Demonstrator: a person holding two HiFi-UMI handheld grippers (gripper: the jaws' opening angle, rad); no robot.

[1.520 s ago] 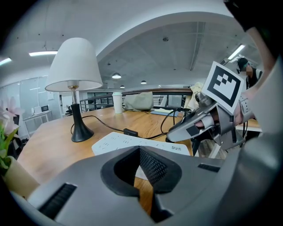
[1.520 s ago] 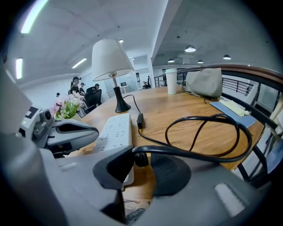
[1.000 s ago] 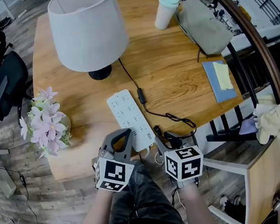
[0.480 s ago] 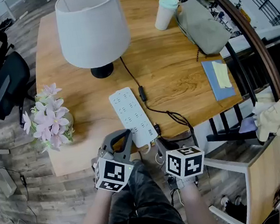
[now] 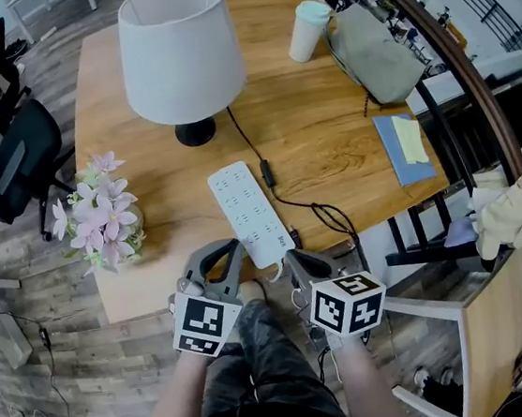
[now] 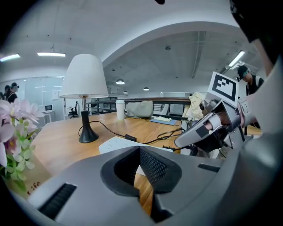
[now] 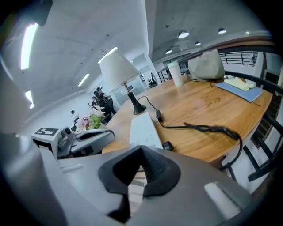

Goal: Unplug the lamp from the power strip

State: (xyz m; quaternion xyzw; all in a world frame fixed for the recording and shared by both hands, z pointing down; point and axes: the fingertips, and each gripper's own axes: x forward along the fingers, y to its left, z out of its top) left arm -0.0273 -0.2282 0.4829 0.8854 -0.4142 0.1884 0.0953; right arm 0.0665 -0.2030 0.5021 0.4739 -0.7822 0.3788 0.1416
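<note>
The lamp (image 5: pixel 181 47), white shade on a black base (image 5: pixel 195 133), stands at the back of the wooden table (image 5: pixel 345 126). Its black cord (image 5: pixel 266 172) loops toward the table's near edge and ends in a black plug (image 5: pixel 295 238) at the near right corner of the white power strip (image 5: pixel 250 213). My left gripper (image 5: pixel 236 247) is shut and empty just left of the strip's near end. My right gripper (image 5: pixel 293 258) is shut and empty, a little short of the plug (image 7: pixel 167 145). The right gripper view shows the strip (image 7: pixel 143 128) straight ahead of the jaws.
A pot of pink flowers (image 5: pixel 102 222) stands at the table's left edge. A pale cup (image 5: pixel 307 22), a grey bag (image 5: pixel 377 37) and a blue notebook (image 5: pixel 406 145) lie at the back right. Black office chairs (image 5: pixel 10 167) stand to the left of the table.
The right gripper's jaws have closed from wide open with nothing between them. Both grippers have stayed at the table's near edge; the head view has shifted slightly.
</note>
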